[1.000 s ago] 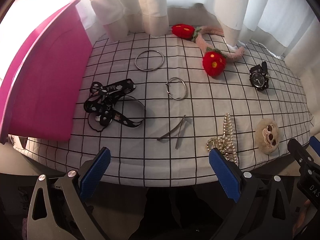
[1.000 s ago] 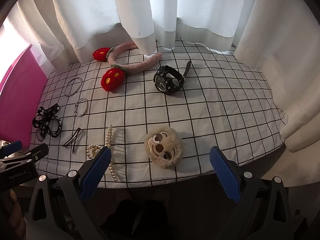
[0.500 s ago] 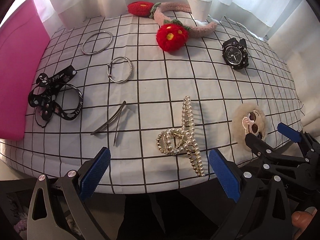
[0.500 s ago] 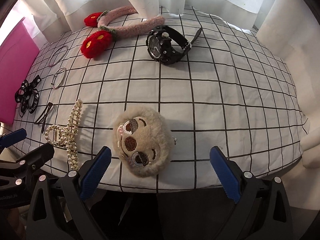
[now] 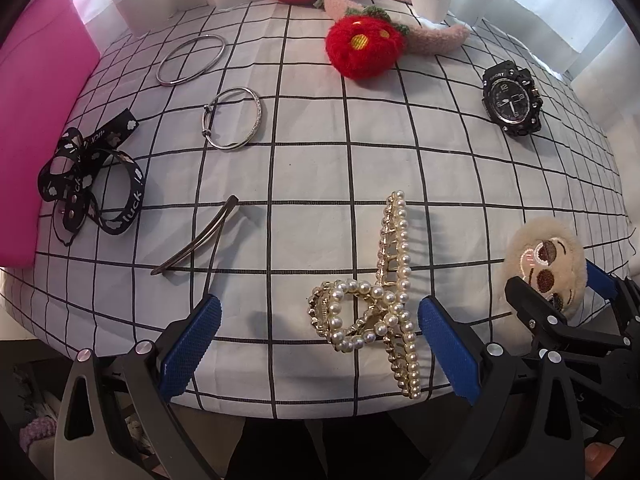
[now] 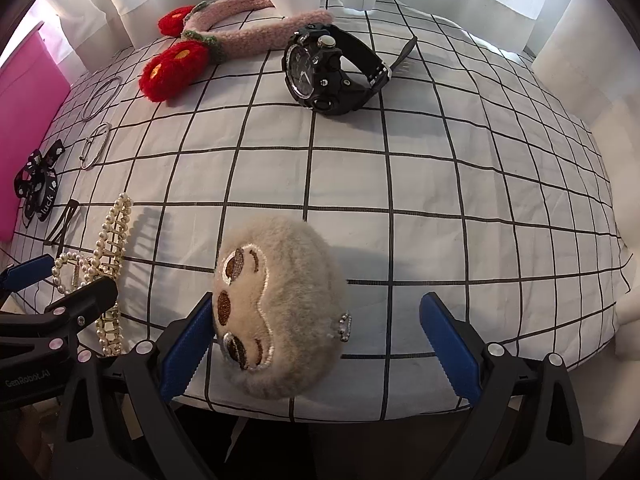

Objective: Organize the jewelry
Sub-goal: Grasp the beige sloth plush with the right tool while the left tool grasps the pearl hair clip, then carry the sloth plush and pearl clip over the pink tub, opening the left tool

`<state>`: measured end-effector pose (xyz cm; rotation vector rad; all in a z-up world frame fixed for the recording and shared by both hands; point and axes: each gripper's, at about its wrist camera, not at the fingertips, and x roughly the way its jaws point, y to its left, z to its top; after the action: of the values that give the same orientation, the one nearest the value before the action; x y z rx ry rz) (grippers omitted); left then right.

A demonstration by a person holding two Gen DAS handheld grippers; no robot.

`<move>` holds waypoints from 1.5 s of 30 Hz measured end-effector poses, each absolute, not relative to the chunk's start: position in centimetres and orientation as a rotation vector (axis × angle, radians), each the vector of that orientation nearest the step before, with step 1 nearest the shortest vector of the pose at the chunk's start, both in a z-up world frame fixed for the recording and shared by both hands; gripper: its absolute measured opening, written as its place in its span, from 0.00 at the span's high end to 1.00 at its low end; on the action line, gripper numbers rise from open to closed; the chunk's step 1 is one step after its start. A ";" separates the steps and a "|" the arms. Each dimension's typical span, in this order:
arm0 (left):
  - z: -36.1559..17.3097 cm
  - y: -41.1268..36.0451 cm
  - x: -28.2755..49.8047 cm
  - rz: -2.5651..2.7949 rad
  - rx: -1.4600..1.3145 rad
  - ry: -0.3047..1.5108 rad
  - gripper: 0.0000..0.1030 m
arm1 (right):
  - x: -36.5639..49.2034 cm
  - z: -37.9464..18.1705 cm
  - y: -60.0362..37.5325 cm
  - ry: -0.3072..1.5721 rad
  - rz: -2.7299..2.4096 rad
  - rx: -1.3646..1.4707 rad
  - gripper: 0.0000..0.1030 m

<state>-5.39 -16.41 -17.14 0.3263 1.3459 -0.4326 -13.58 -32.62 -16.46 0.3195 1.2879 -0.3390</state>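
Left wrist view first, reading from the left edge of the checked cloth [image 5: 312, 160]: a pink box [image 5: 36, 120] stands against that edge, and just beside it lies a black ribbon bow [image 5: 90, 176]. Toward the back edge sit two silver bangles, a plain bangle [image 5: 191, 59] and, nearer the middle, a clasped bangle [image 5: 232, 123]. A dark hair clip [image 5: 196, 236] lies toward the front edge. The pearl claw clip [image 5: 378, 304] rests at the front edge, framed by the left gripper [image 5: 316, 340], whose blue pads stand wide apart with the clip's looped end between them and neither pad touching it. At the back edge is a pink knitted headband [image 5: 372, 8] with red flowers, and toward the back right corner a black watch [image 5: 511, 98].

Right wrist view: the plush sloth clip [image 6: 276, 304] lies at the front edge, right of the pearl clip. The right gripper [image 6: 320, 336] is spread wide too; its left pad is against or nearly against the plush, the right pad well clear.

Nothing appears sorted yet, so this looks like the opening approach: each tool lining up on its own piece. The next move probably calls for lowering and centring, then closing gently. The pearl clip is springy and uneven, so a grip across its body should hold better than one on the loop. The plush will compress, so the right tool needs to shift right first.
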 end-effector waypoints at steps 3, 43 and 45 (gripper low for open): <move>-17.6 -16.9 -5.5 -0.414 0.353 1.340 0.06 | -13.7 -16.9 -33.1 1.293 -0.338 0.329 0.09; -11.6 -15.4 -6.5 -0.469 0.284 1.168 0.62 | -14.1 -13.2 -31.4 1.165 -0.304 0.292 0.53; -10.8 -15.3 -6.1 -0.473 0.274 1.150 0.62 | -13.9 -12.4 -31.1 1.151 -0.303 0.288 0.53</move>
<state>-6.14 -15.34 -10.80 0.2745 1.1497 -0.4730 -13.95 -31.12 -12.42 0.2881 1.1514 -0.3034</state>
